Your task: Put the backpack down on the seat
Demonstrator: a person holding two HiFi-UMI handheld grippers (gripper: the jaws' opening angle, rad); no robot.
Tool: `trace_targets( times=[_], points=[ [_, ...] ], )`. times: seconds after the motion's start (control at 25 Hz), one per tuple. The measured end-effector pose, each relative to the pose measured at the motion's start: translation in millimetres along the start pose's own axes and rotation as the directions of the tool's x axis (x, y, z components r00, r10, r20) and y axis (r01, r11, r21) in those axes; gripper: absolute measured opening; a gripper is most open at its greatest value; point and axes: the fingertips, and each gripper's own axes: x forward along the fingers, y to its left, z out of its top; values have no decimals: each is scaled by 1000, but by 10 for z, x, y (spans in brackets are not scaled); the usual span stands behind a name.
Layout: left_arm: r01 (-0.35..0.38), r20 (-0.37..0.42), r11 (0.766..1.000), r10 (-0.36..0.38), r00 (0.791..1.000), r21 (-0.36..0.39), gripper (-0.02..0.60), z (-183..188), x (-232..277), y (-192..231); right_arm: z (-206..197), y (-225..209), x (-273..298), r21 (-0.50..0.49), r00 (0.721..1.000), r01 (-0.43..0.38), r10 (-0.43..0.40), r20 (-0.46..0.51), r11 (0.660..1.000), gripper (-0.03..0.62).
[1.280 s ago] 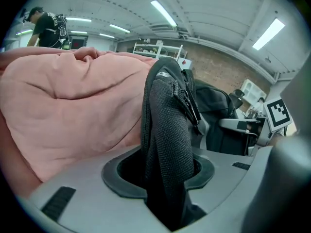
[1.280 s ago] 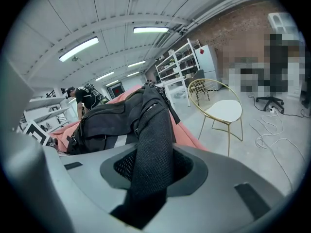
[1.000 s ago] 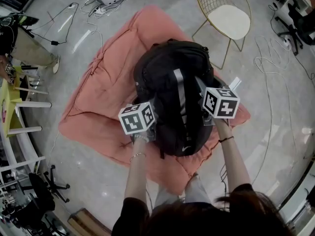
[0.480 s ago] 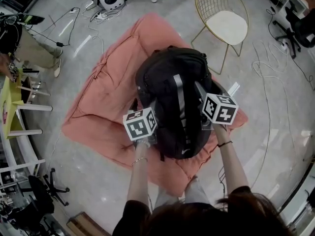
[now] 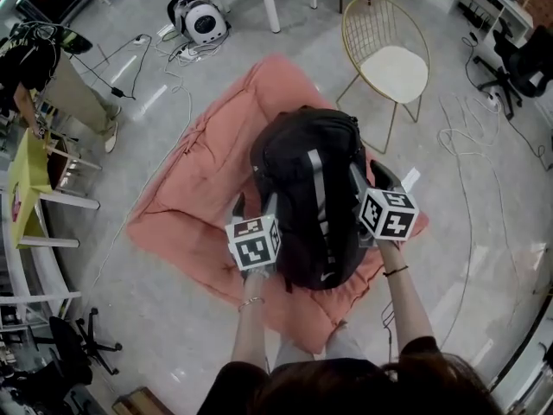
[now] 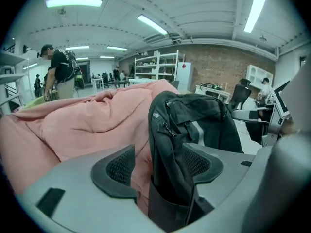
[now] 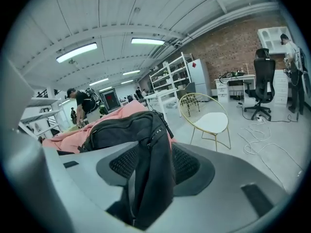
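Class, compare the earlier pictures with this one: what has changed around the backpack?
The left gripper and right gripper have just been opening their fingers, letting go of the backpack, whose fabric hangs between them. The backpack stays on the pink cushion.

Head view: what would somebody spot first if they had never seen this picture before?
A big black backpack sits right in the middle, resting on a puffy pink cushion that is spread out on the shiny grey floor. Behind it, toward the upper right, stands a gold wire chair with a white seat and nothing on it.
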Motion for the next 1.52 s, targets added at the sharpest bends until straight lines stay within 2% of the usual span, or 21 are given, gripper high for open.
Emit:
trace_targets(
  times=[0.16, 0.36, 0.52, 0.72, 0.96, 1.16, 1.32, 1.52],
  points=[
    [-24, 34, 999, 22, 999, 44, 229, 69, -226, -29, 64, 105, -162, -50, 1000, 1, -1, 5, 999, 136],
    [-36, 75, 995, 29, 997, 88, 97, 110, -522, -102, 111, 292, -395, -94, 999, -24, 26, 20, 995, 69],
    [-9, 119, 994, -4, 993, 106, 43, 168, -787, -216, 198, 447, -632, -128, 997, -51, 57, 46, 990, 35],
    [61, 186, 993, -80, 979, 104, 18, 263, -1167, -376, 259, 687, -959, -160, 989, -110, 124, 79, 981, 28],
    [107, 279, 986, -140, 950, 129, 15, 391, -1669, -511, 402, 941, -1458, -180, 966, -177, 206, 155, 968, 18],
    [131, 347, 980, -176, 921, 149, 15, 493, -2070, -509, 518, 1085, -1868, -194, 945, -199, 241, 221, 961, 15],
    [132, 401, 977, -191, 896, 170, 15, 595, -2384, -482, 635, 1126, -2140, -223, 928, -216, 271, 257, 951, 14],
    [101, 451, 978, -174, 875, 180, 14, 669, -2622, -416, 817, 1205, -2398, -274, 899, -240, 320, 299, 931, 14]
  ],
)
